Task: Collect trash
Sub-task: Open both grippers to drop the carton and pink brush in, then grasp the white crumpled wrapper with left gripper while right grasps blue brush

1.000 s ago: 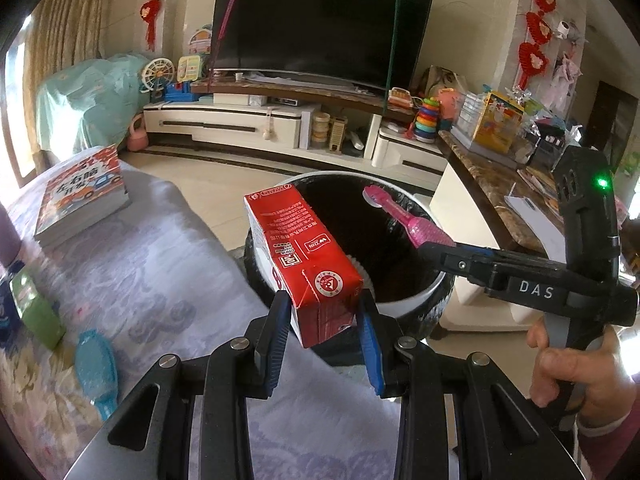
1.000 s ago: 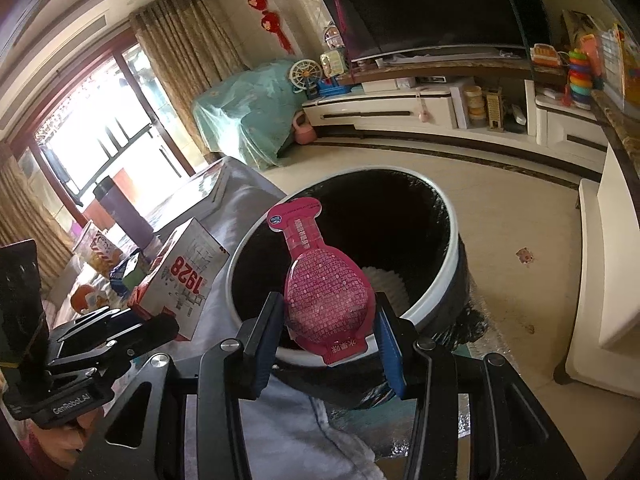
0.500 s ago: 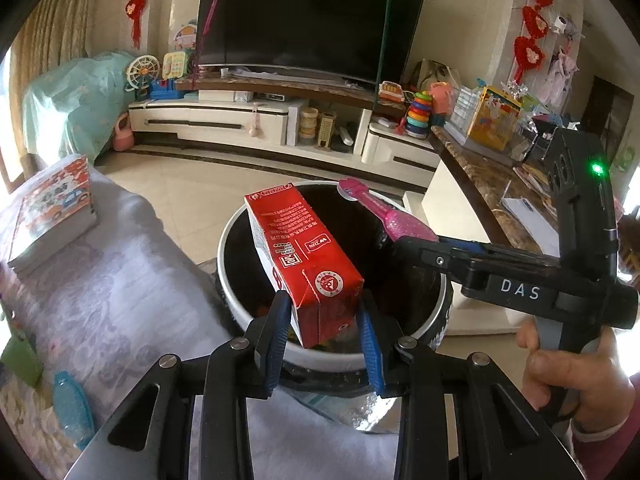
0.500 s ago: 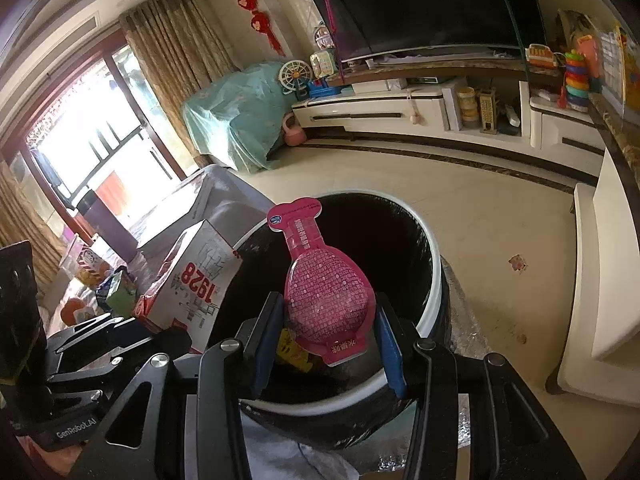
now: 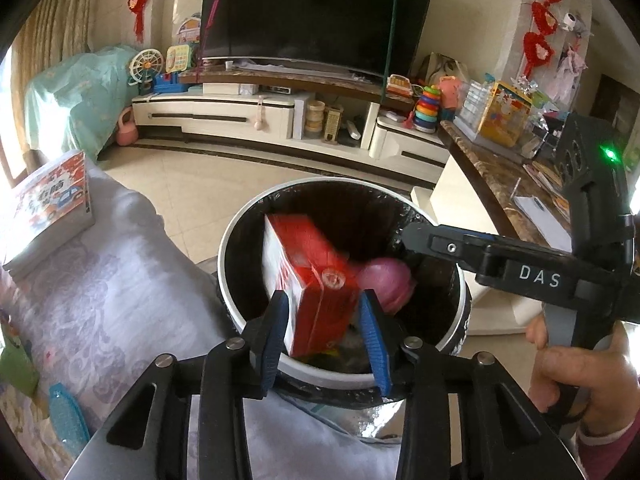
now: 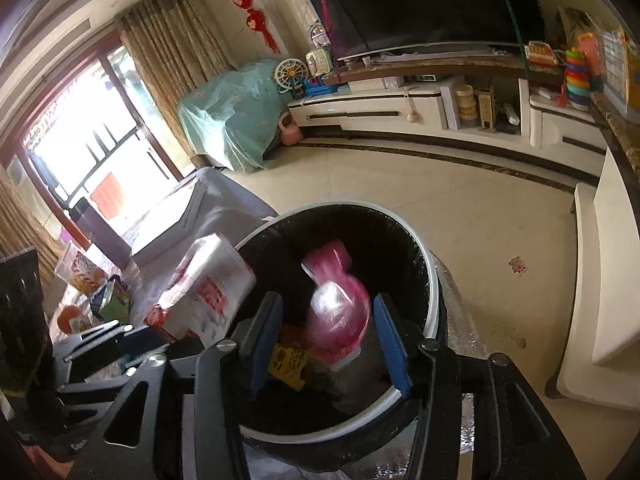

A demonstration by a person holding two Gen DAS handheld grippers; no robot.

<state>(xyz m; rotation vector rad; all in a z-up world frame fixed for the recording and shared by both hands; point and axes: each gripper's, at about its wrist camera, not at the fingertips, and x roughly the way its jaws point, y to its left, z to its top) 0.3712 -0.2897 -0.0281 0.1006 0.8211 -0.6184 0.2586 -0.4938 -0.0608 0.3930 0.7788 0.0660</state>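
A round bin [image 5: 240, 232] with a white rim and black liner stands beside the cloth-covered table. My left gripper [image 5: 325, 336] hangs over its near rim, its jaws opening. The red milk carton [image 5: 308, 276] is blurred and tipping down between its pads, loose from them. My right gripper [image 6: 326, 340] is over the same bin [image 6: 430, 280], jaws opening too. The pink pouch [image 6: 340, 312] is blurred between its pads with gaps on both sides, dropping inside. The left wrist view shows the pouch [image 5: 386, 284] under the right gripper [image 5: 412, 236]. The right wrist view shows the carton [image 6: 208, 284].
A yellow wrapper [image 6: 288, 360] lies in the bin. On the table [image 5: 120, 272] are a book [image 5: 52, 200], a turquoise packet [image 5: 66, 416] and a green item [image 5: 16, 364]. A marble counter [image 5: 492, 176] runs along the right. A hand [image 5: 572, 364] holds the right gripper.
Both grippers moved forward over the bin and their jaws widened. The carton and the pink pouch, held upright before, have slipped free and are falling into the bin.
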